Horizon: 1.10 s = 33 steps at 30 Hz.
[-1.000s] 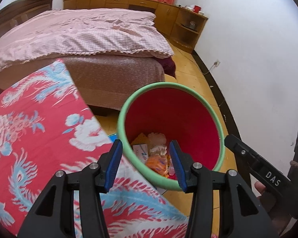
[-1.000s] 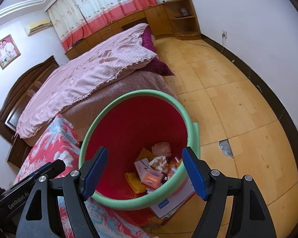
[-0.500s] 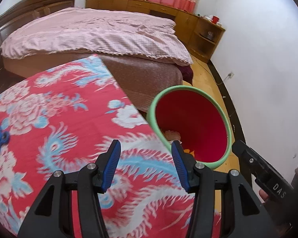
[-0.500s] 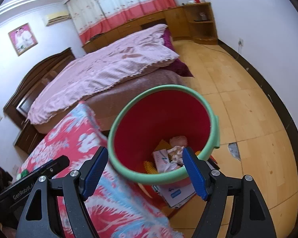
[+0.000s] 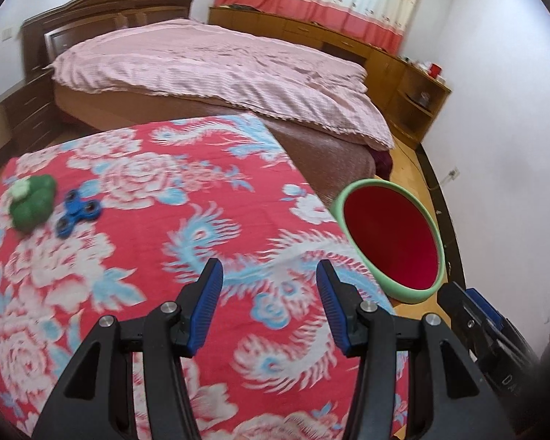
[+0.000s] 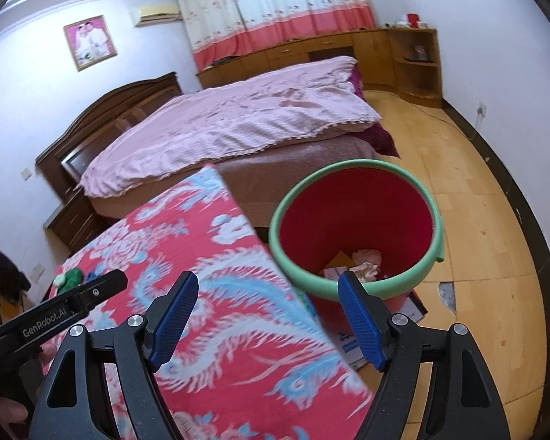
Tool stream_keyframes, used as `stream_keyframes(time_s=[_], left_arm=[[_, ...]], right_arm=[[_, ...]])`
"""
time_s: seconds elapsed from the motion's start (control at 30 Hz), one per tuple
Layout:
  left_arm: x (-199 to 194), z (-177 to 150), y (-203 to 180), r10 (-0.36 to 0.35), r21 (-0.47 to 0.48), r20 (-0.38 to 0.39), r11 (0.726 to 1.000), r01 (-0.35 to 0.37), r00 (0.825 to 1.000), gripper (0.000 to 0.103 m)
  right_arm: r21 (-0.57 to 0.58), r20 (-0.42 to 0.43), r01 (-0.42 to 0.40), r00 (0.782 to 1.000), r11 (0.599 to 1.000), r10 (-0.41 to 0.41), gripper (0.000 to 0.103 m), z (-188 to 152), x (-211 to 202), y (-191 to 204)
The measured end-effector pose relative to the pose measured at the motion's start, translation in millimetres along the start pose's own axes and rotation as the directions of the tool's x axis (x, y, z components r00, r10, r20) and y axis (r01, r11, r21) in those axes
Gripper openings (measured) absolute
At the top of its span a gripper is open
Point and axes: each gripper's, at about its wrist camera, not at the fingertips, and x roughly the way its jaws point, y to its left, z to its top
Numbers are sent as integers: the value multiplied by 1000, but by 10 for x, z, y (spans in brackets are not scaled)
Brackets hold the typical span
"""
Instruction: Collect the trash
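A red bin with a green rim [image 6: 355,231] stands on the floor beside the table, holding wrappers and crumpled paper [image 6: 363,262]; the left wrist view shows the bin [image 5: 388,242] at the right. On the red flowered tablecloth [image 5: 146,227], far left, lie a green lump [image 5: 33,201] and a blue fidget spinner [image 5: 77,212]. My left gripper [image 5: 269,302] hangs open over the cloth with nothing between its fingers. Over the table's edge near the bin, my right gripper [image 6: 266,321] is open and empty too.
A bed with a pink quilt [image 5: 216,69] lies behind the table. Wooden cabinets [image 6: 311,51] line the far wall under the curtain. A flat cardboard box [image 6: 352,341] lies under the bin on the wooden floor [image 6: 476,256].
Both grippers have swung left and up, away from the bin and over the table. The green lump and blue spinner have come into the left wrist view. Both stay open and empty.
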Motion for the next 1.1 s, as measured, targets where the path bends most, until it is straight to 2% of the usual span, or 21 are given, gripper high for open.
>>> stream_keyframes(time_s=[0.47, 1.1], left_arm=[[-607, -264, 350, 101, -59, 82, 994, -97, 992, 53], [-1115, -522, 451, 176, -100, 158, 982, -162, 972, 53]], right_arm=[[-75, 34, -49, 998, 996, 51, 80, -234, -339, 396], [-123, 67, -95, 992, 988, 104, 80, -401, -695, 587]])
